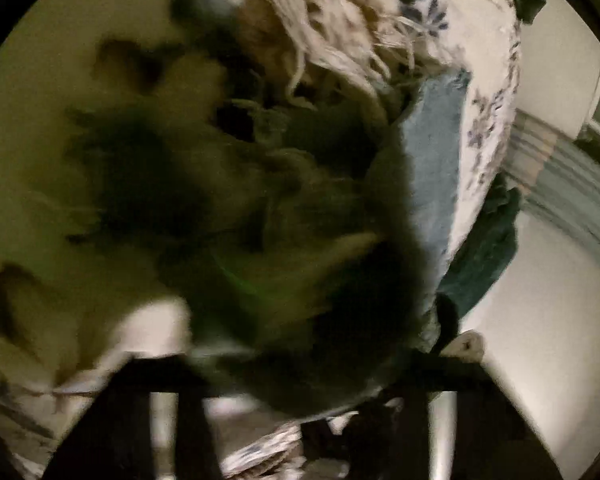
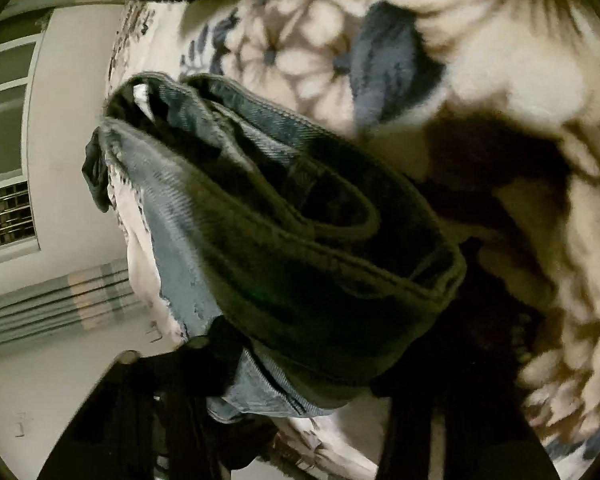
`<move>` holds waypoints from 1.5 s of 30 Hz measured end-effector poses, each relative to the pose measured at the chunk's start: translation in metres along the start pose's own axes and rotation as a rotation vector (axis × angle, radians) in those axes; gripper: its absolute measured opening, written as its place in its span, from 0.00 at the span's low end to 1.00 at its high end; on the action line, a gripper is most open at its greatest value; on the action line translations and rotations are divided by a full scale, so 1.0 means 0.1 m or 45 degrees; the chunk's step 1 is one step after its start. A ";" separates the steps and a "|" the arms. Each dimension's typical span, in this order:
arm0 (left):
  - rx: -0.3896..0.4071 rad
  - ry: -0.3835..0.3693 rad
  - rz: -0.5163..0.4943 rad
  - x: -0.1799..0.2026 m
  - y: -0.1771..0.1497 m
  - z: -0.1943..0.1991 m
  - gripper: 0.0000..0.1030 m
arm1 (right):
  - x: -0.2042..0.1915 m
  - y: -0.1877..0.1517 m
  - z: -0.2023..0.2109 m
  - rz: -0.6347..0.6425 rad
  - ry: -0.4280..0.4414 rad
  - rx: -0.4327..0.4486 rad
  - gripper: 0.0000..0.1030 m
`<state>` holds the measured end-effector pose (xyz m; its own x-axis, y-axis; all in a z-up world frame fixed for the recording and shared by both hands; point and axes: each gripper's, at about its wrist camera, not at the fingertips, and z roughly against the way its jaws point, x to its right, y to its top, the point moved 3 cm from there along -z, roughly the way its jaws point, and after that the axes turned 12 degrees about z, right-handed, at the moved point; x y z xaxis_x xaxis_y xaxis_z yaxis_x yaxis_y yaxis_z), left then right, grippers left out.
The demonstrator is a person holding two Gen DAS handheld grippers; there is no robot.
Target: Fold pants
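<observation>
Blue denim pants (image 2: 284, 216) lie bunched in thick folds on a white floral blanket (image 2: 512, 80), with the waistband opening turned toward the right wrist camera. My right gripper (image 2: 300, 396) has its dark fingers (image 2: 204, 364) on either side of the lower denim edge and seems shut on it. In the left wrist view the pants (image 1: 432, 168) are a blurred dark mass with a pale blue strip. My left gripper (image 1: 300, 364) sits under that mass; its fingers (image 1: 156, 368) are dark and blurred, so their state is unclear.
The floral blanket (image 1: 492, 92) has a cream fringe (image 1: 340, 40). A dark green cloth (image 1: 484, 244) hangs off the bed edge. Beyond are a pale wall (image 2: 68, 128), a barred window (image 2: 4, 216) and a striped curtain (image 2: 60, 304).
</observation>
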<state>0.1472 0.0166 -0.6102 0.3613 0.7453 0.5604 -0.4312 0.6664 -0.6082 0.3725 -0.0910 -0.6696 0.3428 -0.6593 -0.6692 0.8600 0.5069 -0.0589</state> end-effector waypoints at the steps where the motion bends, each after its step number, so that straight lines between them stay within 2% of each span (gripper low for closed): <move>1: -0.005 0.007 -0.037 0.02 -0.01 0.03 0.21 | 0.00 -0.02 0.04 0.014 -0.014 0.011 0.32; 3: -0.009 0.008 -0.109 0.10 -0.04 0.10 0.16 | -0.10 -0.06 0.11 0.027 -0.026 0.034 0.25; 6: -0.030 -0.050 -0.144 0.27 -0.13 0.27 0.15 | -0.29 -0.08 0.20 0.045 -0.025 0.061 0.22; 7: -0.029 -0.058 -0.203 0.35 -0.17 0.35 0.15 | -0.36 -0.09 0.24 0.038 -0.003 0.074 0.22; 9: -0.044 -0.075 -0.268 0.43 -0.21 0.44 0.18 | -0.43 -0.13 0.30 0.015 0.052 0.082 0.22; 10: -0.057 -0.050 -0.301 0.42 -0.22 0.47 0.23 | -0.45 -0.14 0.29 0.001 0.074 0.064 0.23; 12: -0.067 0.026 -0.293 0.26 -0.21 0.51 0.40 | -0.42 -0.19 0.31 -0.009 0.077 0.029 0.31; 13: -0.064 0.053 -0.261 0.16 -0.18 0.53 0.59 | -0.40 -0.20 0.30 0.003 0.053 0.012 0.33; 14: -0.060 0.067 -0.224 0.06 -0.17 0.55 0.74 | -0.38 -0.21 0.29 0.015 0.028 -0.007 0.41; 15: -0.062 0.065 -0.169 -0.08 -0.17 0.58 0.77 | -0.34 -0.22 0.27 0.019 0.002 -0.035 0.54; 18: -0.073 0.021 -0.089 -0.24 -0.20 0.53 0.81 | -0.18 -0.29 0.21 0.025 -0.023 -0.076 0.71; 22: -0.085 -0.059 0.003 -0.18 -0.11 0.21 0.81 | -0.10 -0.28 0.18 0.043 -0.070 -0.087 0.73; 25: -0.064 -0.110 0.022 -0.10 -0.01 0.03 0.82 | -0.05 -0.27 0.16 0.045 -0.051 -0.079 0.79; 26: -0.060 -0.114 0.020 -0.06 0.02 -0.02 0.90 | -0.06 -0.26 0.13 0.044 -0.033 -0.078 0.82; 27: -0.053 -0.113 0.024 -0.01 0.03 -0.08 0.92 | -0.01 -0.26 0.14 0.040 -0.020 -0.080 0.83; 31: -0.040 -0.074 0.030 0.14 0.01 -0.18 0.94 | 0.07 -0.17 0.04 0.039 0.043 -0.056 0.85; 33: -0.042 -0.063 0.017 0.19 0.00 -0.19 0.93 | 0.10 -0.12 0.02 0.020 0.080 -0.035 0.85; 34: -0.035 -0.061 0.006 0.20 0.01 -0.15 0.85 | 0.11 -0.10 0.02 0.000 0.104 -0.016 0.84; 35: -0.020 -0.064 -0.014 0.24 0.01 -0.12 0.68 | 0.11 -0.08 0.03 -0.015 0.116 0.005 0.78; 36: -0.005 -0.058 -0.042 0.29 0.02 -0.08 0.55 | 0.11 -0.06 0.07 -0.023 0.117 0.036 0.67; 37: 0.014 -0.046 -0.099 0.36 0.01 -0.06 0.30 | 0.11 -0.05 0.10 -0.018 0.117 0.058 0.63; 38: 0.020 -0.049 -0.151 0.43 -0.01 -0.05 0.23 | 0.10 -0.04 0.12 -0.008 0.097 0.076 0.54; 40: 0.046 -0.023 -0.262 0.60 -0.08 -0.02 0.21 | 0.07 -0.04 0.16 0.018 0.059 0.106 0.42; 42: 0.042 -0.017 -0.318 0.76 -0.14 0.02 0.20 | 0.01 -0.07 0.19 0.041 0.018 0.131 0.31; 45: 0.043 0.000 -0.379 1.06 -0.26 0.16 0.19 | -0.18 -0.10 0.29 0.060 -0.013 0.166 0.26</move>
<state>0.1835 0.0778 -0.5264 0.4758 0.5175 0.7112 -0.3335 0.8544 -0.3985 0.3687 -0.1004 -0.6359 0.3876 -0.6423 -0.6612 0.8843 0.4617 0.0699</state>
